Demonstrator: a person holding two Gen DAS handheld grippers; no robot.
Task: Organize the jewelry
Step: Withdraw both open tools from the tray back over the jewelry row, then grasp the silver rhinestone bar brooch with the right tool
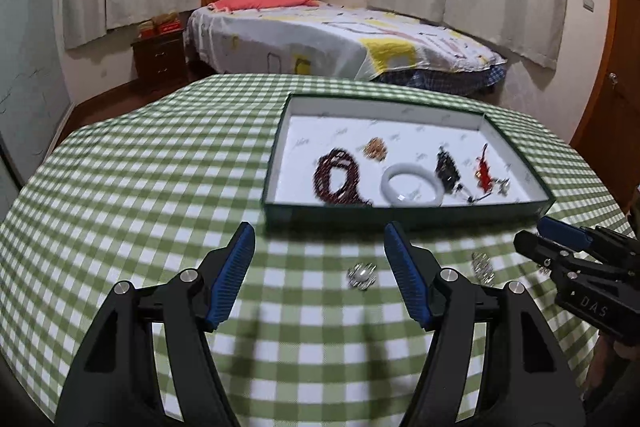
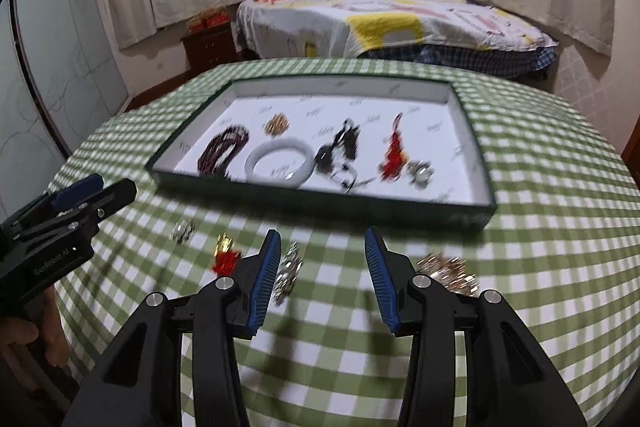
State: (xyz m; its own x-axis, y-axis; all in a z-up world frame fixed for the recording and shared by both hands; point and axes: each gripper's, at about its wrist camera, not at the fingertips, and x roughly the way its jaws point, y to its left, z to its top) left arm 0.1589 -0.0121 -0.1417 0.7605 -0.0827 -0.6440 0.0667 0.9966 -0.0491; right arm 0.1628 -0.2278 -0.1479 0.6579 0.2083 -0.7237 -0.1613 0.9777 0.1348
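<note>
ITEM: silver brooch (image 1: 362,275) | LOCATION: on checked tablecloth (image 1: 160,187), just before tray (image 1: 400,217) | HANDLING: likely light, rigid, slippery; pinch across rim | LEFT: left gripper (image 1: 320,267) wide, empty | RIGHT: right gripper (image 2: 322,267) part-open, empty

Both claws same build: left claw (image 1: 319,259) and right claw (image 2: 320,263) chunky matte black plastic, ribbed blue pads (image 1: 236,267), silver pivot screws, white lettering on side bodies. Bare hand (image 2: 24,331) on grip.

Green-walled tray (image 1: 404,217) holds dark beads (image 1: 340,175), white bangle (image 1: 412,187), red pendant (image 1: 483,169); silver brooch (image 1: 362,275) lies loose on the cloth.
</note>
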